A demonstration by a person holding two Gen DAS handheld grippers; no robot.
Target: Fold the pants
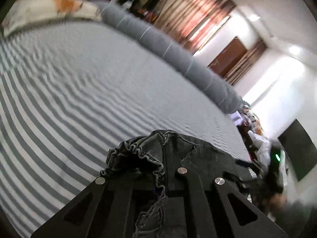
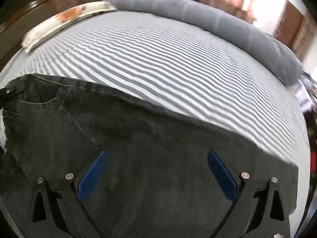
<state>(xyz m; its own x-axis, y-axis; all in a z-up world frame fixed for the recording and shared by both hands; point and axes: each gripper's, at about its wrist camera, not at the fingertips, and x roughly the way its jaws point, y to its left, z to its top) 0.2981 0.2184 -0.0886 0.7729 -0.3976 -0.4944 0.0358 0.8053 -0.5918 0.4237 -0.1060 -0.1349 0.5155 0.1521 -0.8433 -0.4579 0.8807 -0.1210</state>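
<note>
The dark grey denim pants [image 2: 122, 138] lie on the striped bed sheet [image 2: 158, 63]. In the left wrist view my left gripper [image 1: 166, 158] is shut on the pants' elastic waistband [image 1: 138, 150], which bunches up over the black fingers. In the right wrist view my right gripper [image 2: 156, 158] is open, its blue pads [image 2: 93, 176] spread wide just above the flat pants fabric. The other gripper's tip [image 2: 8, 92] shows at the pants' left edge.
A rolled grey blanket [image 1: 178, 45] lies along the far edge of the bed. A floral pillow [image 2: 65, 21] sits at the far left. Clutter [image 1: 255, 130] stands beside the bed at the right.
</note>
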